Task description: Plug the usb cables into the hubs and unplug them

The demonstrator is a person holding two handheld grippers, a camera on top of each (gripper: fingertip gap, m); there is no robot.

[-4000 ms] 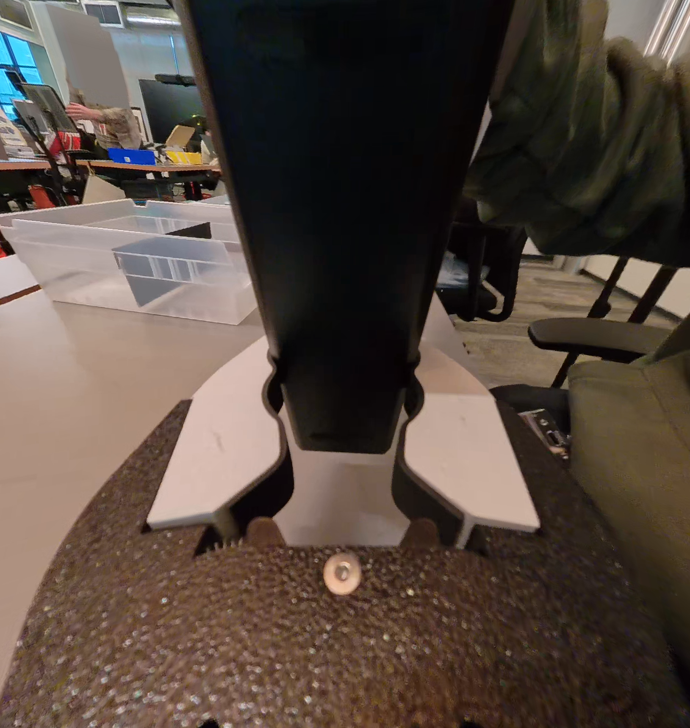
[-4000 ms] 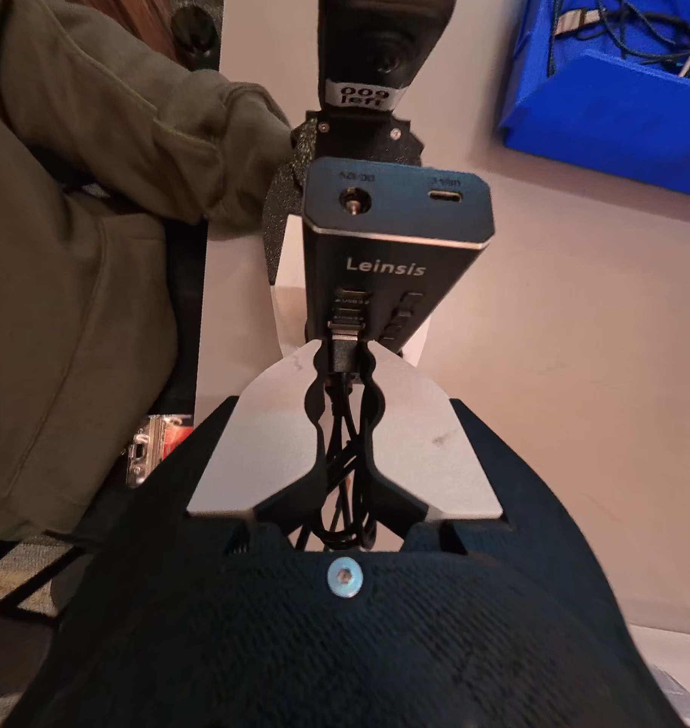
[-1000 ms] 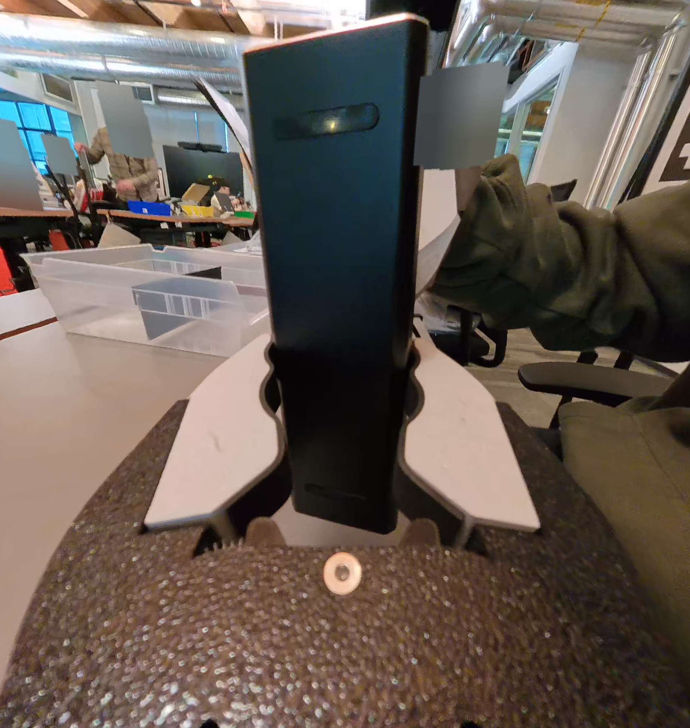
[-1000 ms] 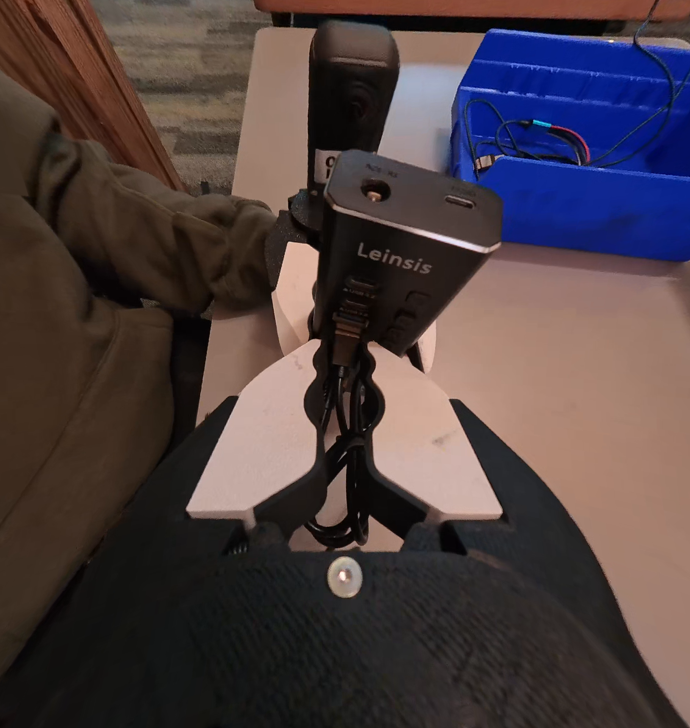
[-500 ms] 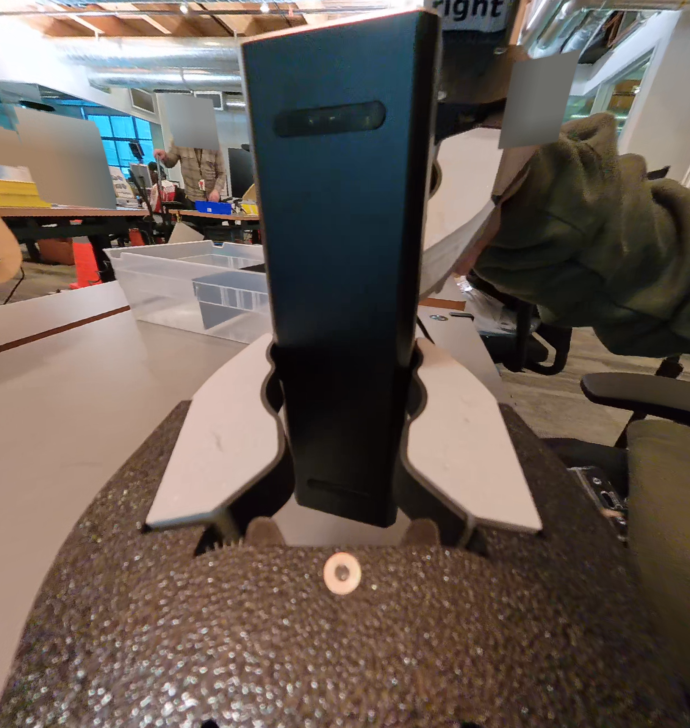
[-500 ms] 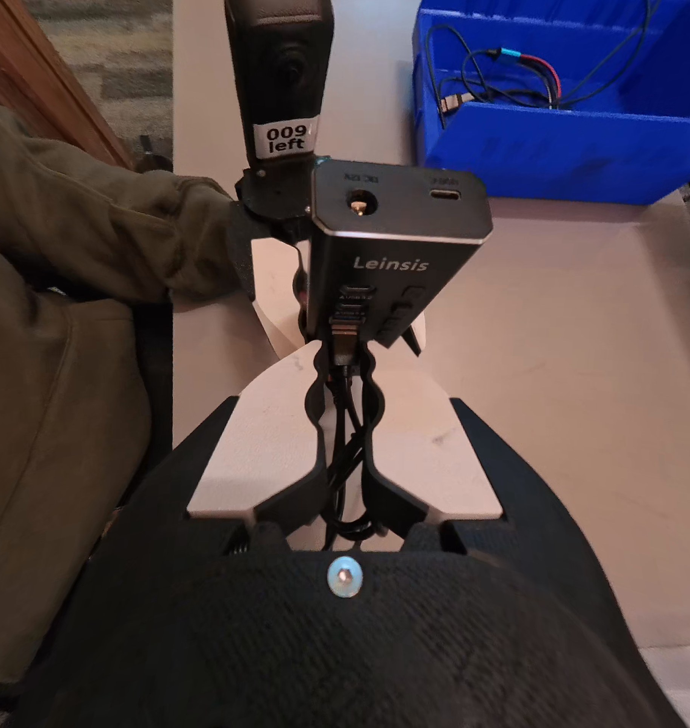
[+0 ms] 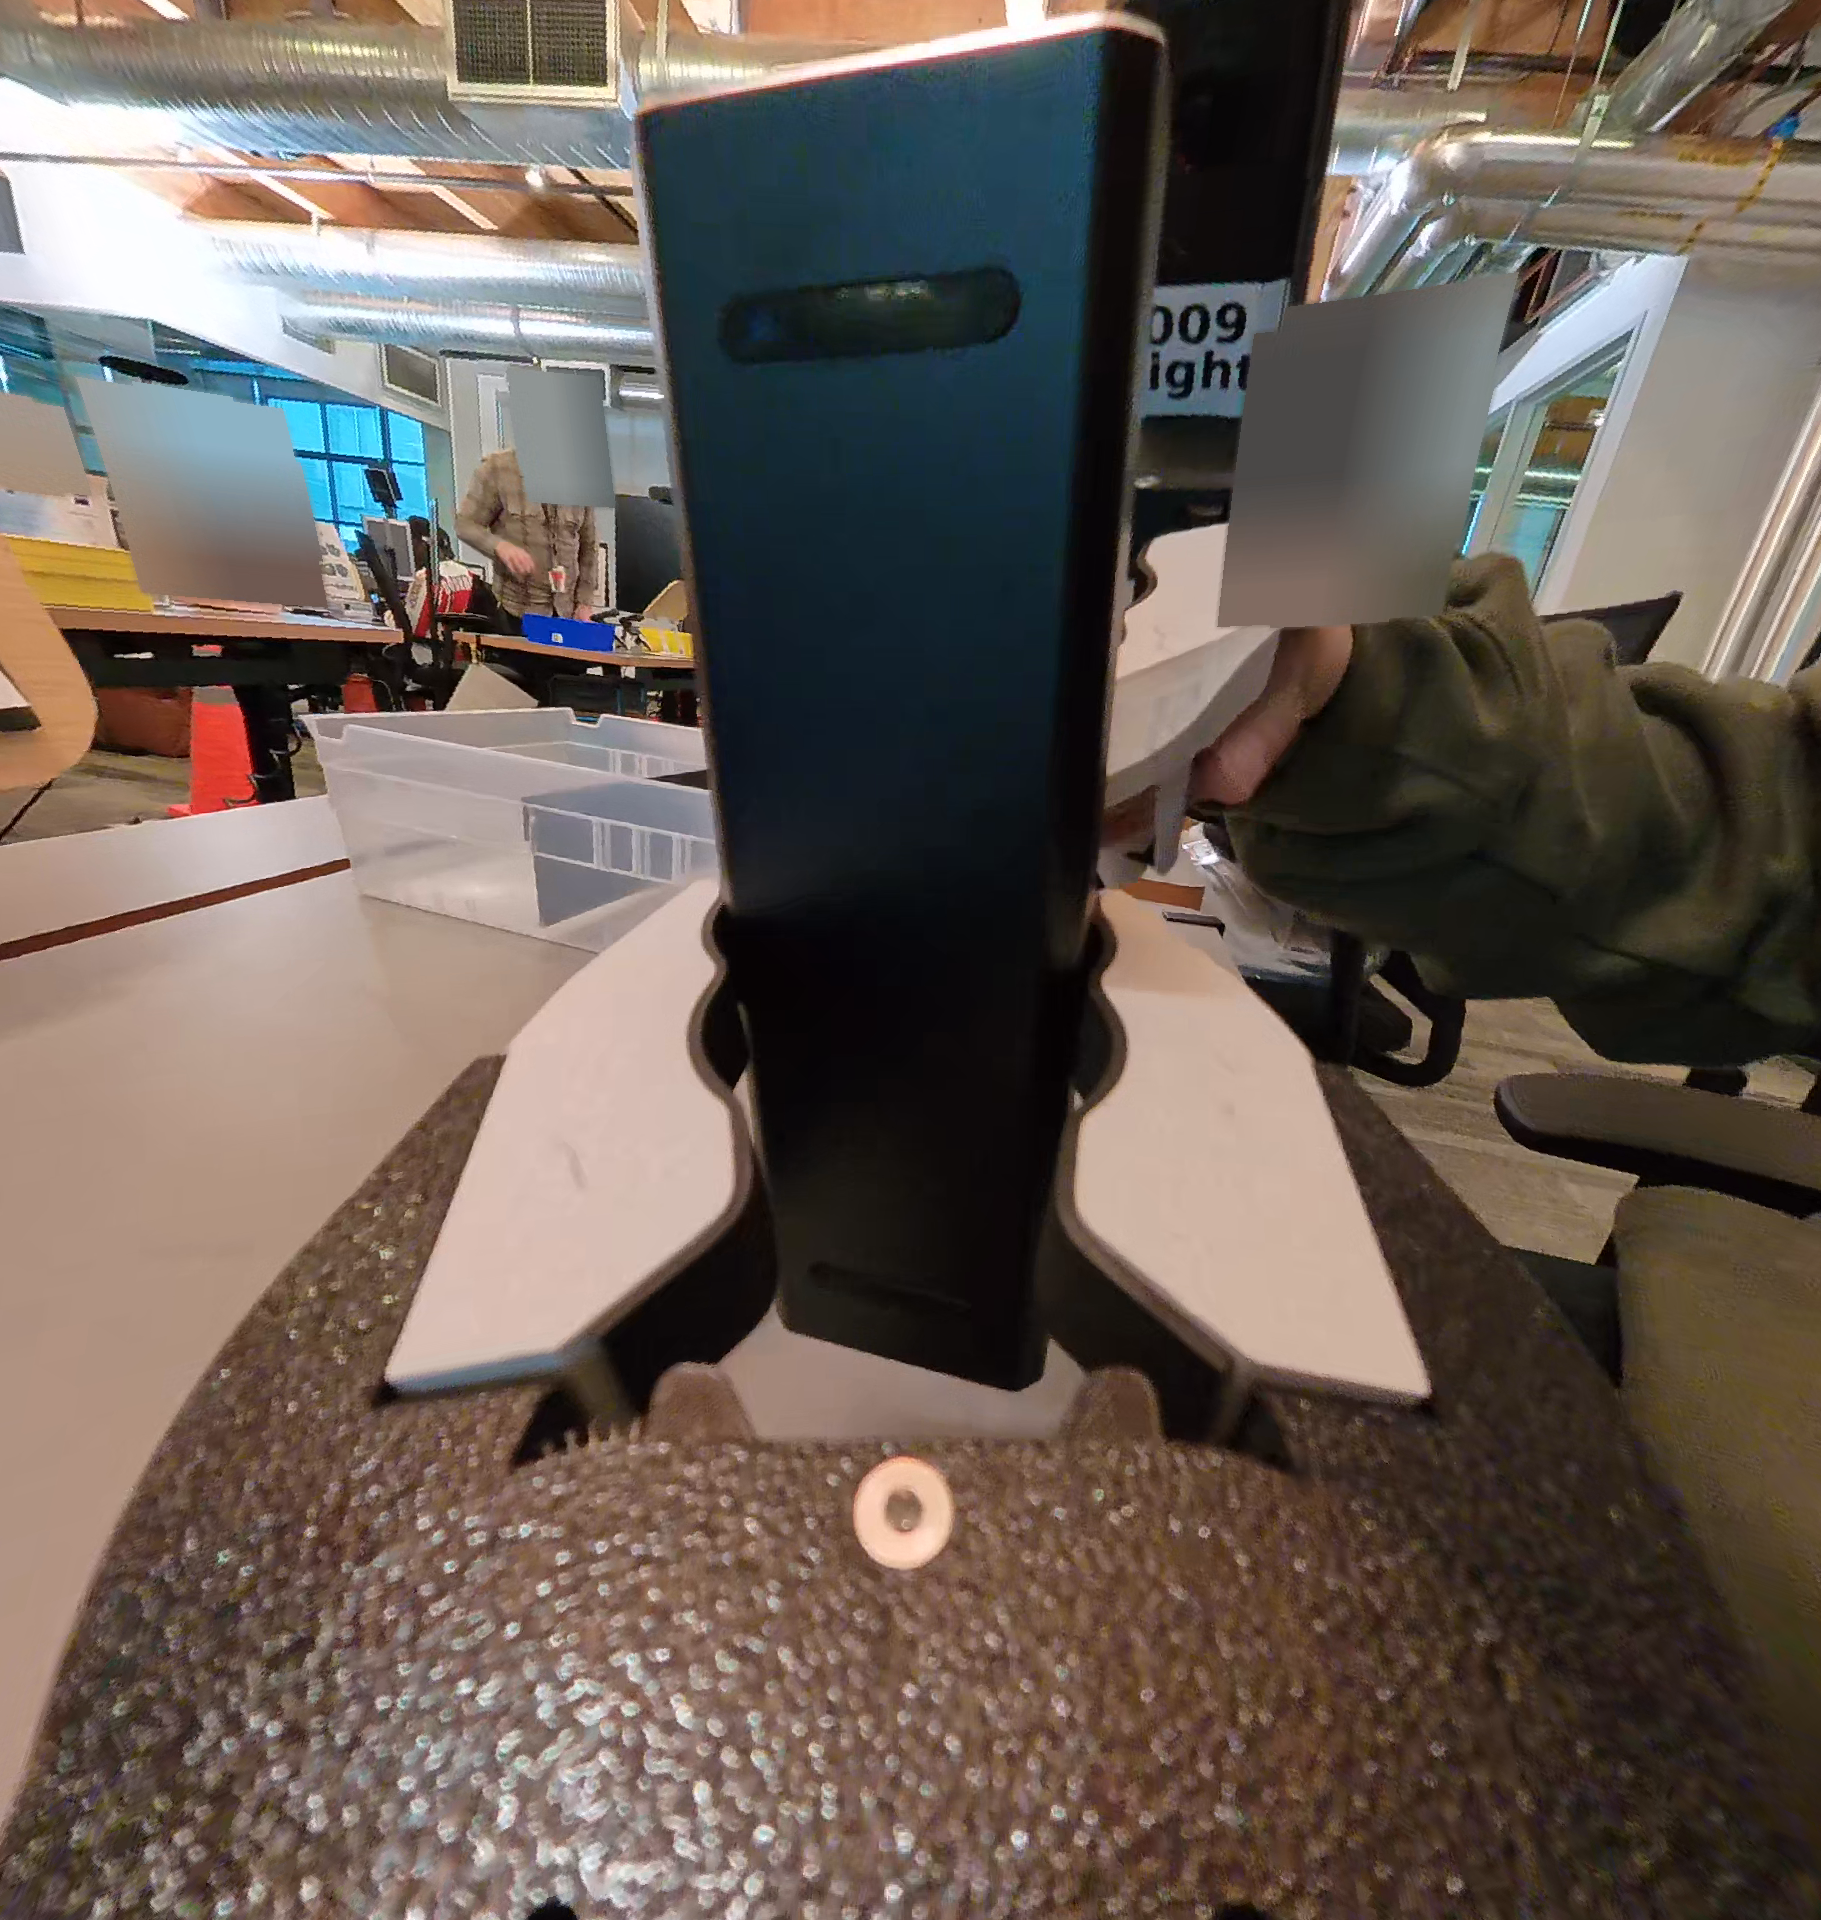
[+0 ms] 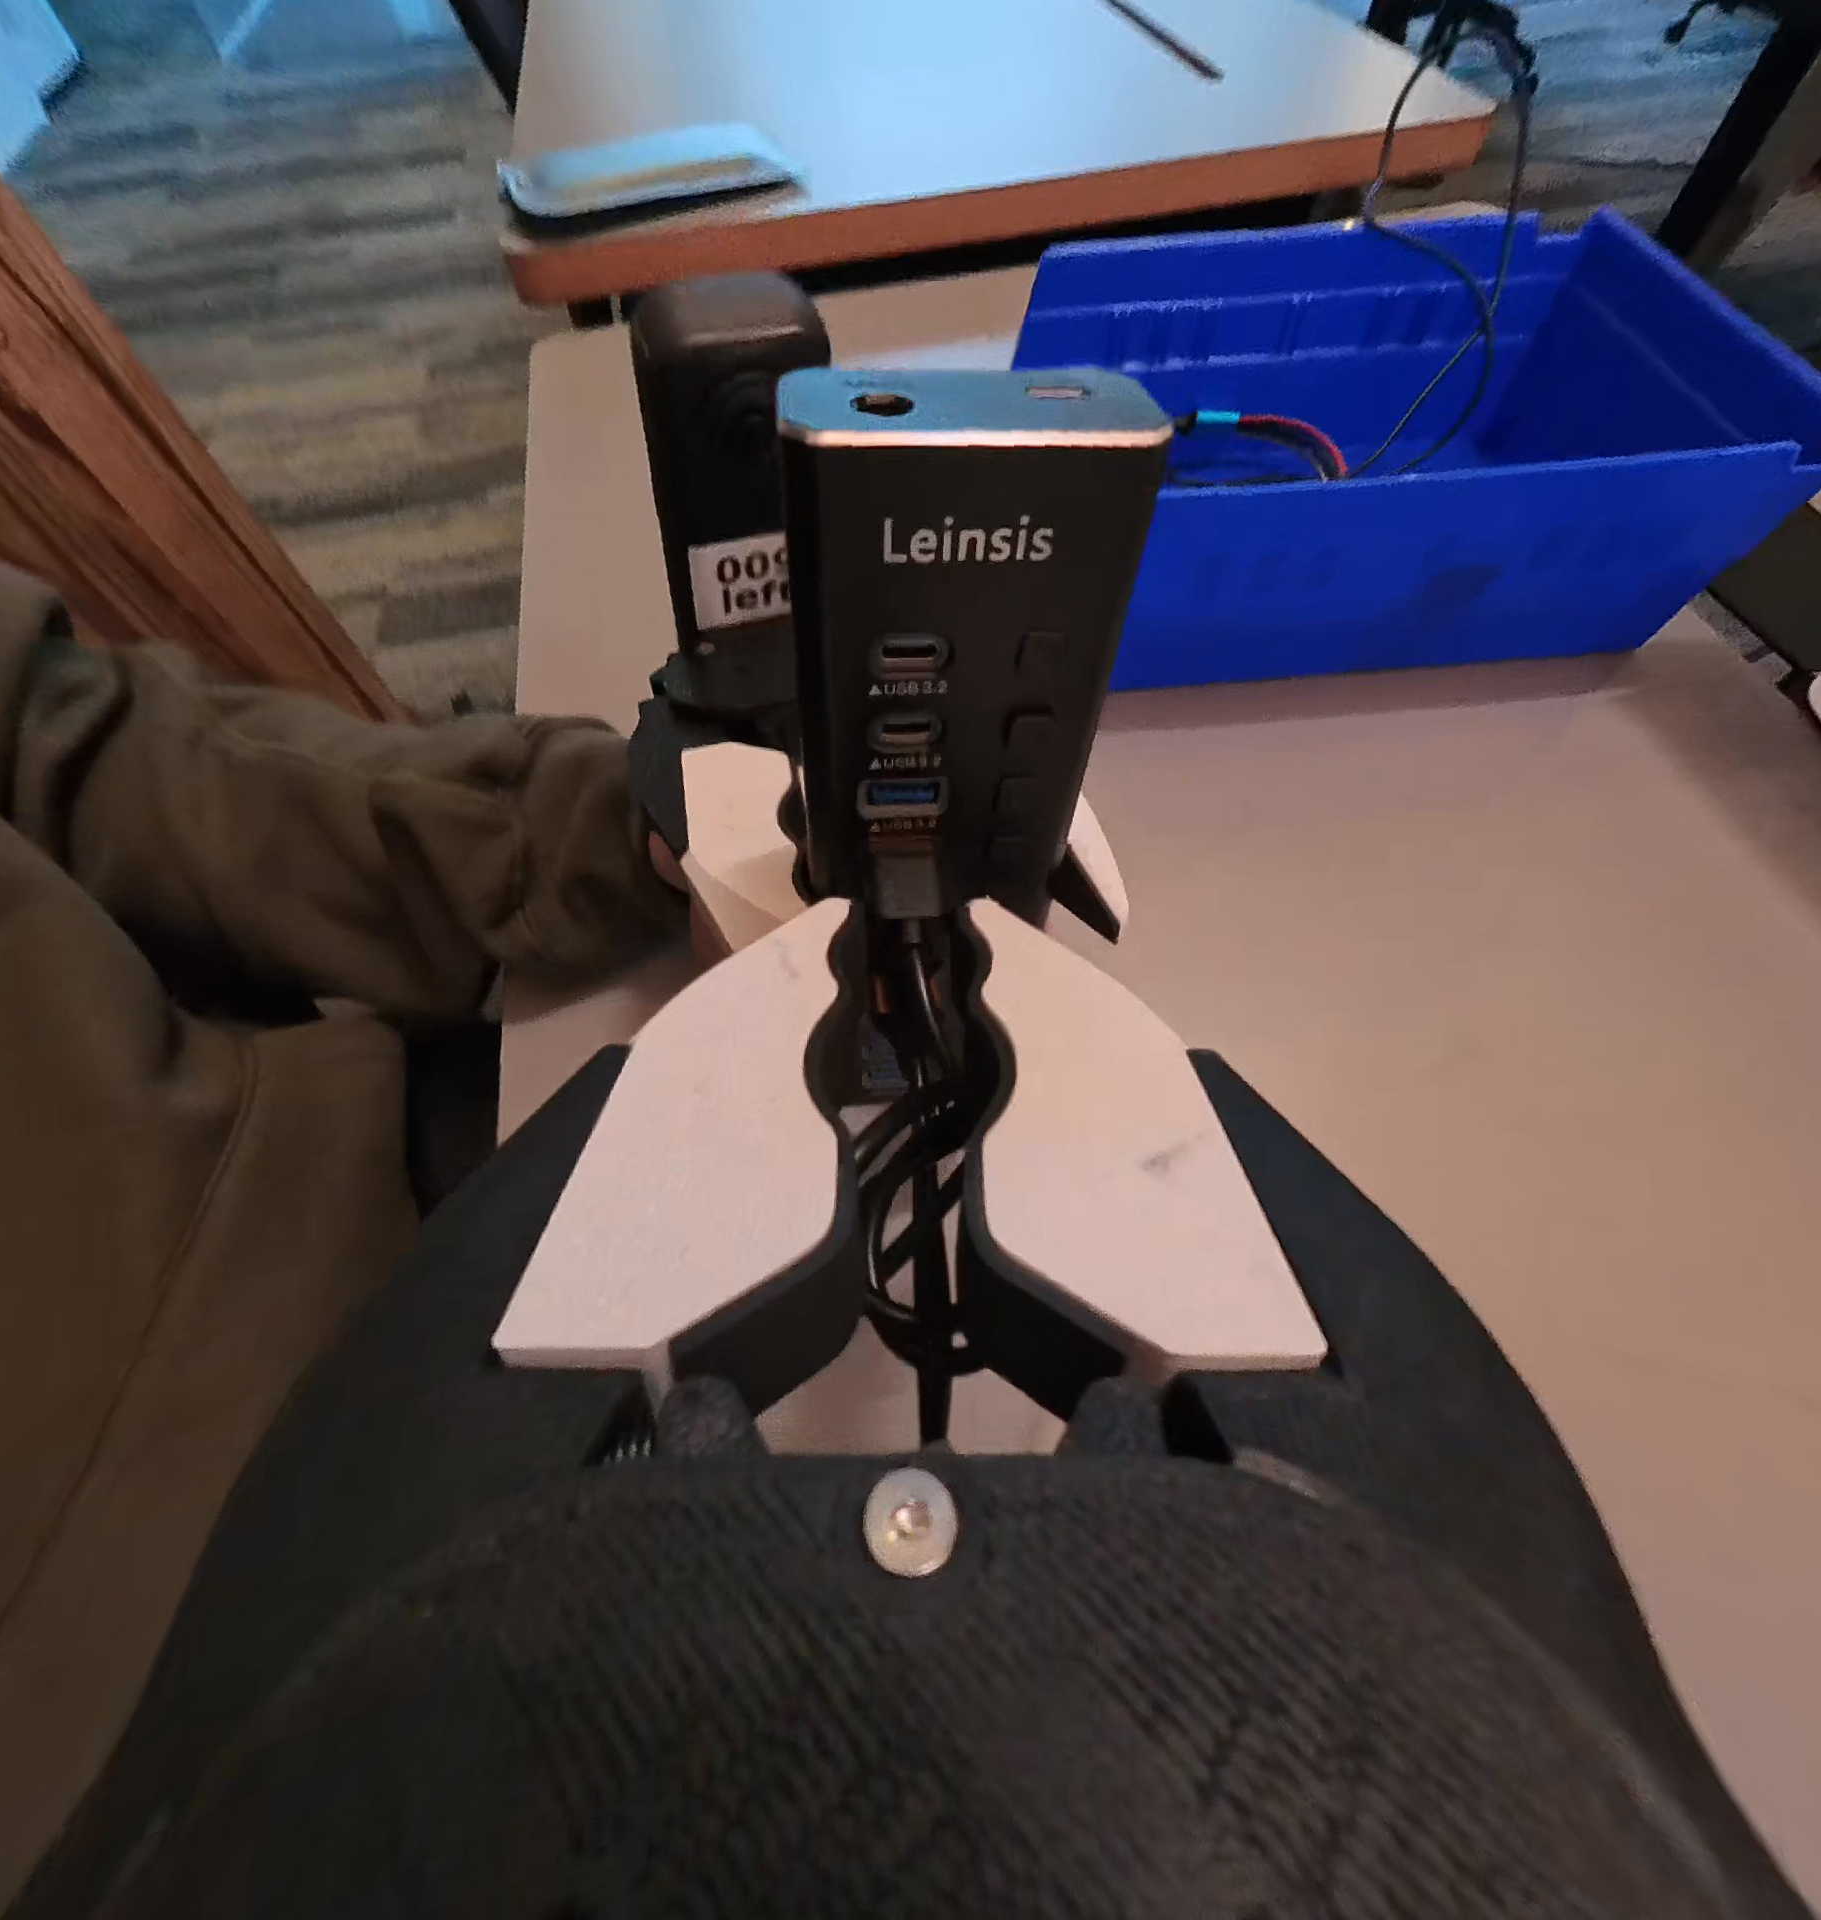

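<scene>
Left gripper (image 7: pixel 901 1049) clamping upright black hub (image 7: pixel 901 623), plain back in left view, right view alone showing ports, right gripper (image 8: pixel 911 966) closed on black cable plug (image 8: pixel 904 878) at lowest port, blue bin (image 8: pixel 1457 540) far right.

Marked surfaces: one hub, two stickers; wording not reproduced.
Black hub (image 8: pixel 973 644): white brand lettering, small port captions (image 8: pixel 908 688). White black-printed sticker (image 8: pixel 745 587) on camera body (image 8: pixel 724 416) behind it; similar sticker (image 7: pixel 1197 353) in left wrist view.
</scene>
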